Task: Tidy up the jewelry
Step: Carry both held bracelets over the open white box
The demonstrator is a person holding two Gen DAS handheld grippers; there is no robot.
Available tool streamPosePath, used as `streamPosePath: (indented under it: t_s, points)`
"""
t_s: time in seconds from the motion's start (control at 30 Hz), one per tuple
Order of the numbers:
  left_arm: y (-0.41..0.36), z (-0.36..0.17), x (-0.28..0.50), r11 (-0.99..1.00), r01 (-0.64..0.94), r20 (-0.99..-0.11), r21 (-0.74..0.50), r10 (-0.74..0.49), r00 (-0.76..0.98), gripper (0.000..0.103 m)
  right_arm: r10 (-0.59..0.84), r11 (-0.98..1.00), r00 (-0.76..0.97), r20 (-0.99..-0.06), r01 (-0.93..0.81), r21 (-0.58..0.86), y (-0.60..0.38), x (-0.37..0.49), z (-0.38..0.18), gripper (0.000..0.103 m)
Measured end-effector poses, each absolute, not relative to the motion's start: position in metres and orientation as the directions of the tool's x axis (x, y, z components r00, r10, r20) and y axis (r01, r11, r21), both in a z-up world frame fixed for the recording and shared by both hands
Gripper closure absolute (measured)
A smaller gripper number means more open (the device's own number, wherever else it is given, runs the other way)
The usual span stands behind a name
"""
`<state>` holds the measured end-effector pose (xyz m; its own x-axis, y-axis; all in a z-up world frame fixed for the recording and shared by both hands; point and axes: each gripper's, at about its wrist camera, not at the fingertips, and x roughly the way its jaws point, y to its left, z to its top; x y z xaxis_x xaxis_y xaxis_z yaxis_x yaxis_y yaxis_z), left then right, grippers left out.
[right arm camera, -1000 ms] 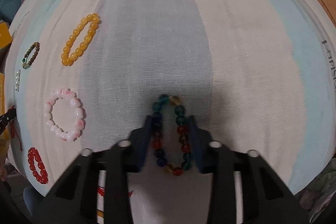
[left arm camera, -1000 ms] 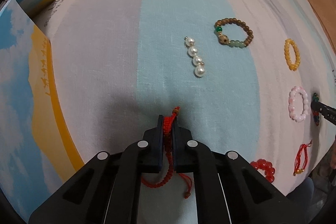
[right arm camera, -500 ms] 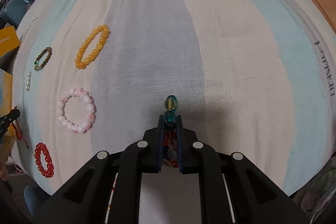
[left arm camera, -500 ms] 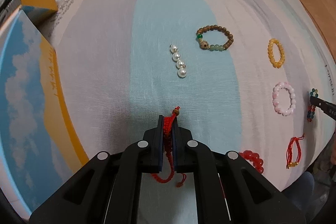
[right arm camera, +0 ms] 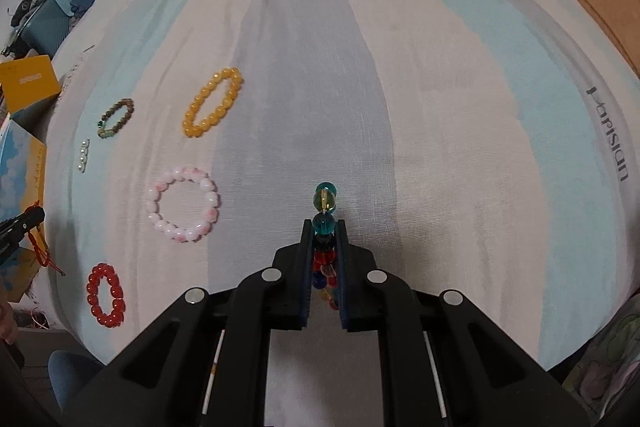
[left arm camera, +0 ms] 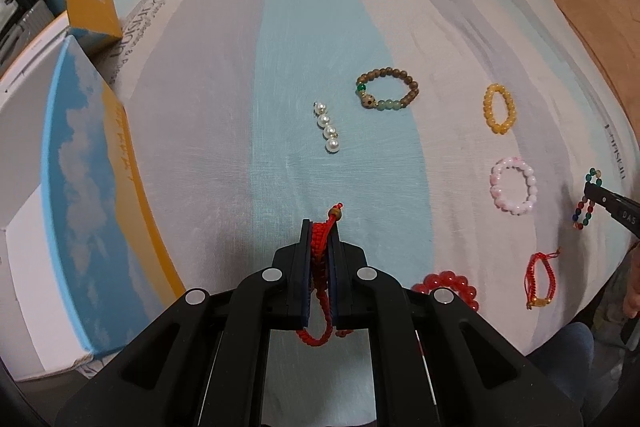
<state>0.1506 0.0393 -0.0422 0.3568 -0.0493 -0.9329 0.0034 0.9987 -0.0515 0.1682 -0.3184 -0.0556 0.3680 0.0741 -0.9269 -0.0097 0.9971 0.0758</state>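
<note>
Left gripper (left arm camera: 320, 227) clamped on red cord bracelet (left arm camera: 320, 247), lifted clear of striped sheet (left arm camera: 200, 107). Right gripper (right arm camera: 323, 227) clamped on multicoloured glass-bead bracelet (right arm camera: 325, 203), top beads protruding past fingertips. Lying loose on sheet: pearl strand (left arm camera: 328, 127), wooden-bead bracelet (left arm camera: 388, 91), yellow bracelet (right arm camera: 213, 101), pink bracelet (right arm camera: 183, 203), red bead bracelet (right arm camera: 105, 295).

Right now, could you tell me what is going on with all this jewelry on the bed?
A person holds a tool in each hand. The left tool is shut on a red cord bracelet, and the right tool is shut on a multicoloured bead bracelet. On the striped sheet lie the pearl piece, wooden bead bracelet, yellow bracelet, pink bracelet, red bead bracelet and another red cord bracelet.
</note>
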Motion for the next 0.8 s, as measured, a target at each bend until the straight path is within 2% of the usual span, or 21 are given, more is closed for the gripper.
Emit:
streamPosePath:
  t_s: [0.8]
  points:
    - [0.039, 0.023, 0.124, 0.997, -0.026, -0.873, -0.07, -0.049, 0.485, 0.097, 0.074, 0.997, 0.485, -0.871, -0.057, 0.053, -0.26, 0.15, 0.006, 0.094]
